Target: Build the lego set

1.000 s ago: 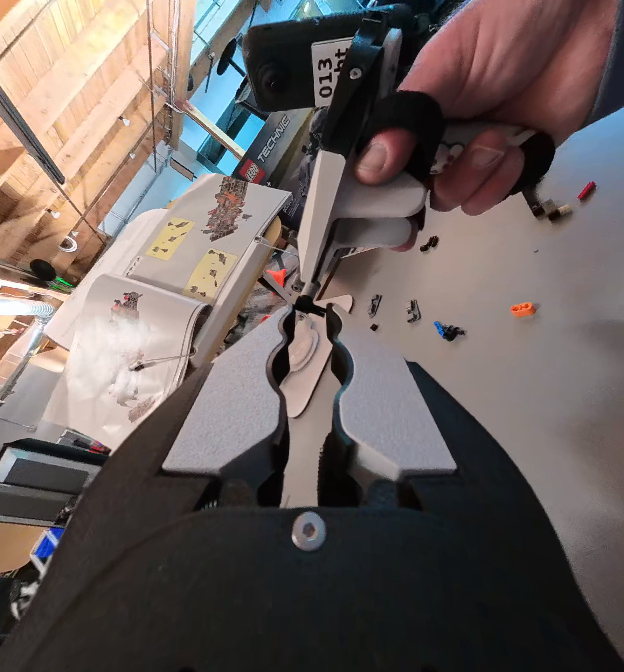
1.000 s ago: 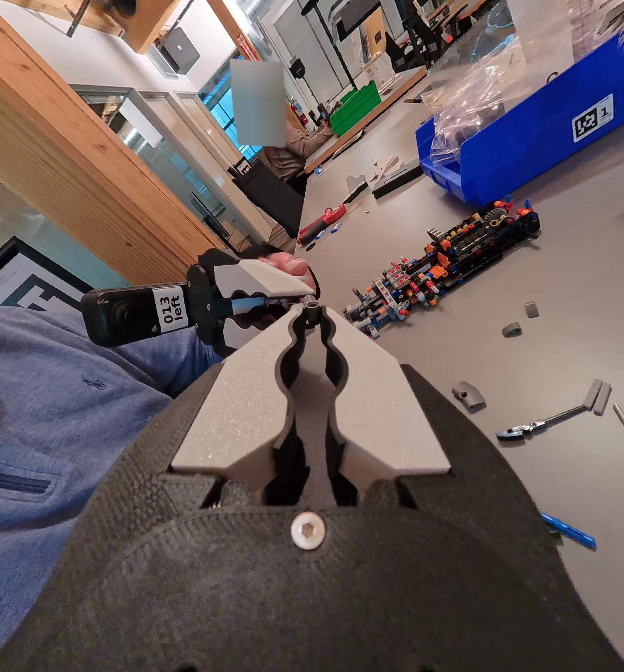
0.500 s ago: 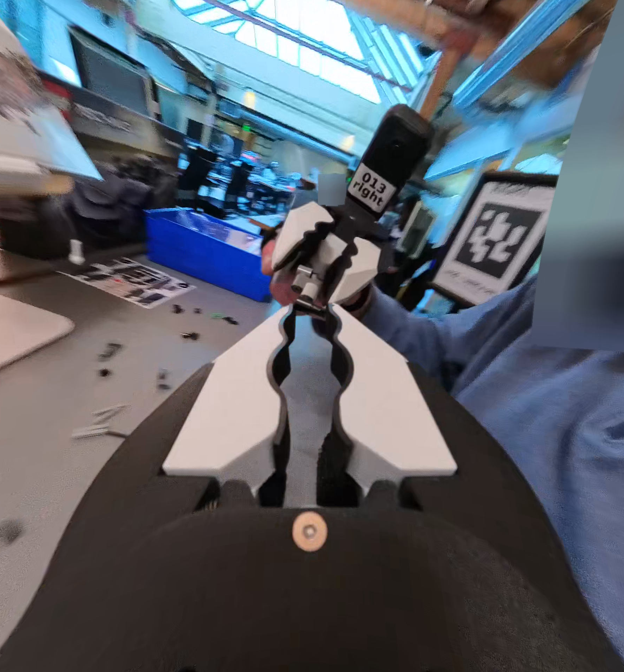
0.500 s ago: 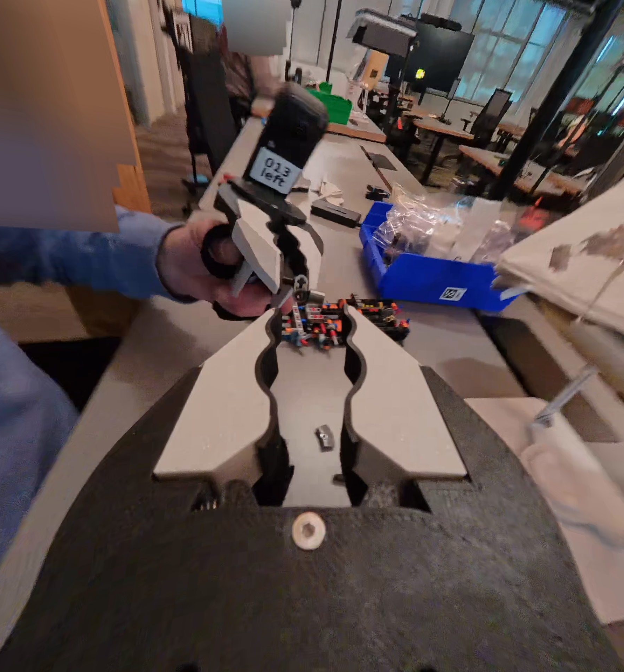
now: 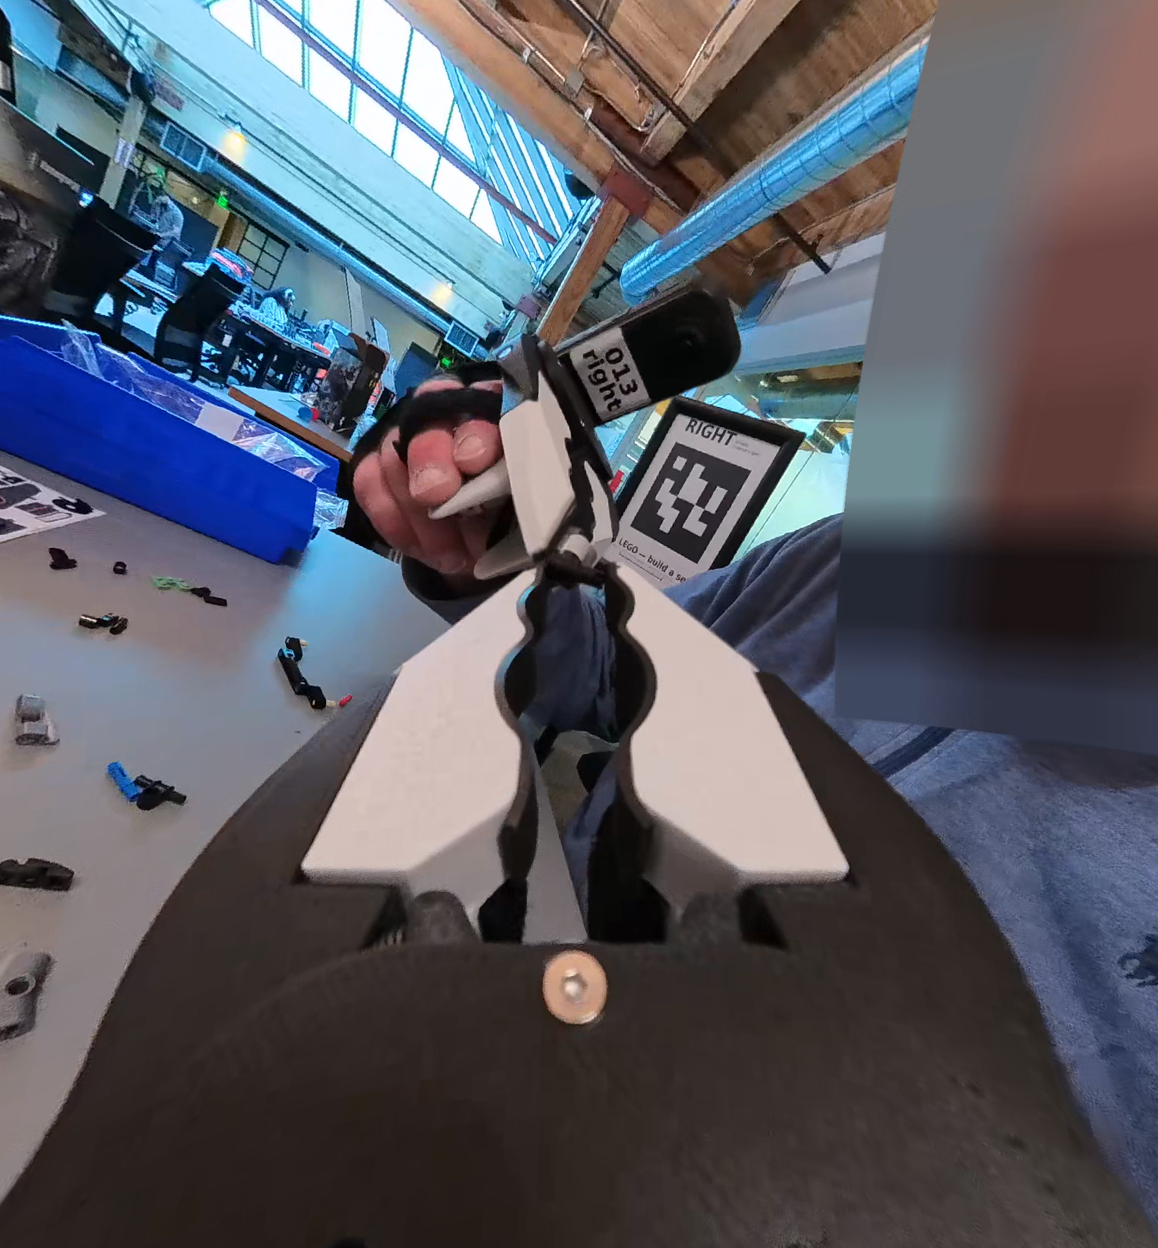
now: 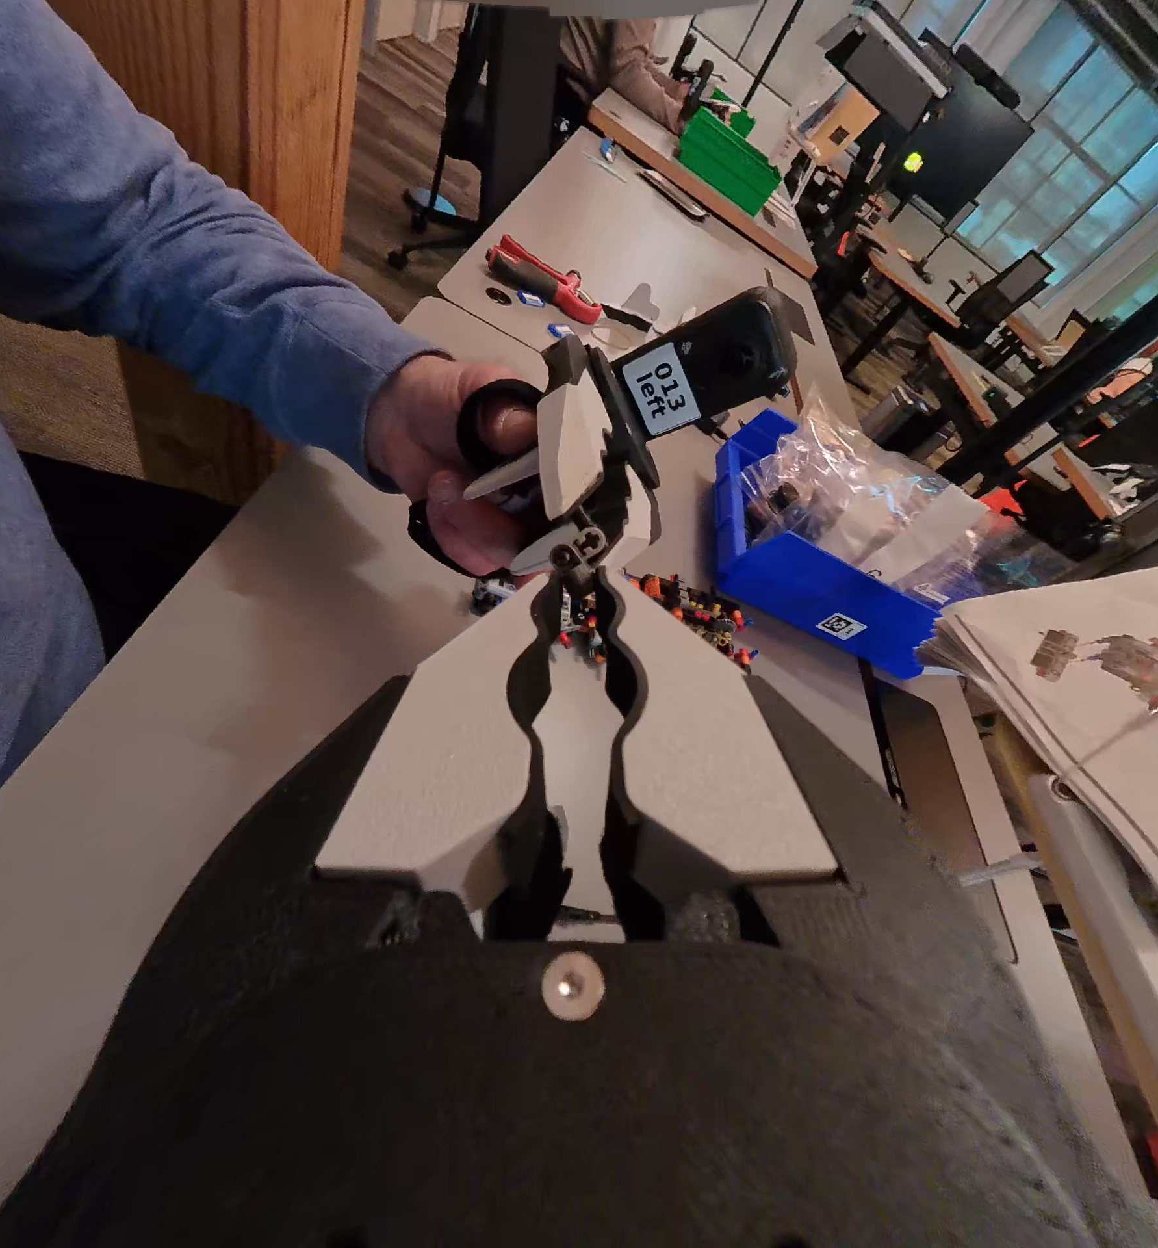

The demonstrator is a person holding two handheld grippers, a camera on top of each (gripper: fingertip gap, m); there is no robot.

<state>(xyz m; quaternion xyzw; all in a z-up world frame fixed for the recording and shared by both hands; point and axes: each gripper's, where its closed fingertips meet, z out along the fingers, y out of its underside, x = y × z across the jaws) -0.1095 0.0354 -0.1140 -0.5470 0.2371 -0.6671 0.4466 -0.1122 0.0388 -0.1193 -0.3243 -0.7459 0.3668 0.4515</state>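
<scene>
Both grippers are held in the air over the grey table [image 6: 158, 709], tip to tip. My left gripper [image 5: 566, 579] is shut on a small black connector [image 6: 580, 546] with a cross hole and a round hole. My right gripper [image 6: 575, 582] is shut on a small grey pin [image 5: 580, 543], and the pin's end meets the black connector [image 5: 566, 570]. The joint between the two pieces is hidden by the fingertips. The partly built model [image 6: 691, 611], black with orange and red parts, lies on the table beyond the grippers.
A blue bin [image 6: 806, 587] with plastic bags stands behind the model; it also shows in the left wrist view [image 5: 124, 439]. An open instruction booklet [image 6: 1069, 675] lies to the right. Loose pieces [image 5: 144, 790] dot the table. A sticker sheet [image 5: 2, 500] and a framed marker sign [image 5: 698, 500] stand nearby.
Both grippers have swung round together while staying tip to tip and shut on their pieces. The left wrist view has turned from the booklet side towards the person.
</scene>
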